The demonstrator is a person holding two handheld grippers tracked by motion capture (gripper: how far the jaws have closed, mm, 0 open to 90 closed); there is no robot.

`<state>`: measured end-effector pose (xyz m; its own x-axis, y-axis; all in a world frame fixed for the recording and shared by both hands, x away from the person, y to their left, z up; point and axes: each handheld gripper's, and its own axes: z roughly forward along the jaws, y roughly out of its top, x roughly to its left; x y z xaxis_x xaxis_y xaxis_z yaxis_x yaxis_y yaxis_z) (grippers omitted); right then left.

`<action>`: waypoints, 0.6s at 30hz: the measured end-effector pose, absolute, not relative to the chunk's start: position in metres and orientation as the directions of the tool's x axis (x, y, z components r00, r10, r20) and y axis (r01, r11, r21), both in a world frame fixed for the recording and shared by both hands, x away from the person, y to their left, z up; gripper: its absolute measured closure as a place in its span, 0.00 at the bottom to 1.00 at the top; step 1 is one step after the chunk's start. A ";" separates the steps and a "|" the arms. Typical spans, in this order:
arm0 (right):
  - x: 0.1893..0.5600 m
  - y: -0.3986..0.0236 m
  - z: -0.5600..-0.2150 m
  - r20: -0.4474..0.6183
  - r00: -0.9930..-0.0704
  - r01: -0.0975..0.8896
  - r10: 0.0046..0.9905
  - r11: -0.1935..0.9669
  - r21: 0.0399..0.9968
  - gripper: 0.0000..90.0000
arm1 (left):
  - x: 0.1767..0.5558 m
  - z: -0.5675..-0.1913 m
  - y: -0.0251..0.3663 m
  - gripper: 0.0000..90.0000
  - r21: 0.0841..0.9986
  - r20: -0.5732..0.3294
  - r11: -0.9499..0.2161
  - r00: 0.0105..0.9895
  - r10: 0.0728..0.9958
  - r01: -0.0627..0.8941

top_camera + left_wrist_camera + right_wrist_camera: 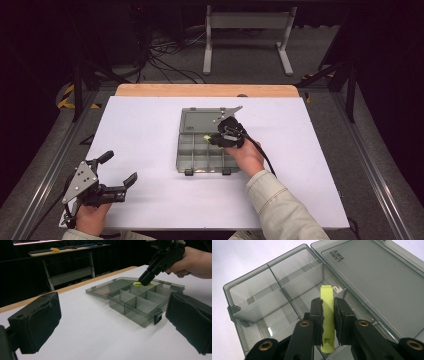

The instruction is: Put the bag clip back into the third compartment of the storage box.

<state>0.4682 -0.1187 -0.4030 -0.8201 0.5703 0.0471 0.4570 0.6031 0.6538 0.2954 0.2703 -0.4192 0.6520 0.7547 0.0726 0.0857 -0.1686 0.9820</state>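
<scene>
A smoky clear compartment box (192, 161) lies open in the middle of the white table, its lid (197, 120) folded flat at the far side. My right gripper (212, 139) reaches down into a far compartment, shut on a flat yellow-green plastic piece (206, 137). In the right gripper view the piece (327, 296) stands out past the pads (316, 312), and the gripper (327, 308) hangs over the box (227, 291) beside the lid (374, 285). My left gripper (120, 167) rests open and empty at the table's near left. From the left gripper view (115, 325) I see the box (140, 305), the piece (140, 284) and the right gripper (147, 278).
The white table top (140, 140) has a wooden strip (205, 90) along its far edge. Beyond it stand a grey metal frame (247, 22) and loose cables on the floor (170, 55). A cable (260, 150) trails from the right gripper along the forearm.
</scene>
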 end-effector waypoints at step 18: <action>0.469 -0.128 -0.406 0.070 -0.796 0.496 0.602 0.581 0.645 0.87 | 0.295 -0.419 0.270 0.01 0.982 0.073 -0.169 0.652 0.755 0.085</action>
<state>0.4690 -0.1279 -0.4061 -0.7955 0.6019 0.0696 0.4960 0.5809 0.6454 0.2953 0.2704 -0.4192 0.6517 0.7549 0.0734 0.0853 -0.1691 0.9819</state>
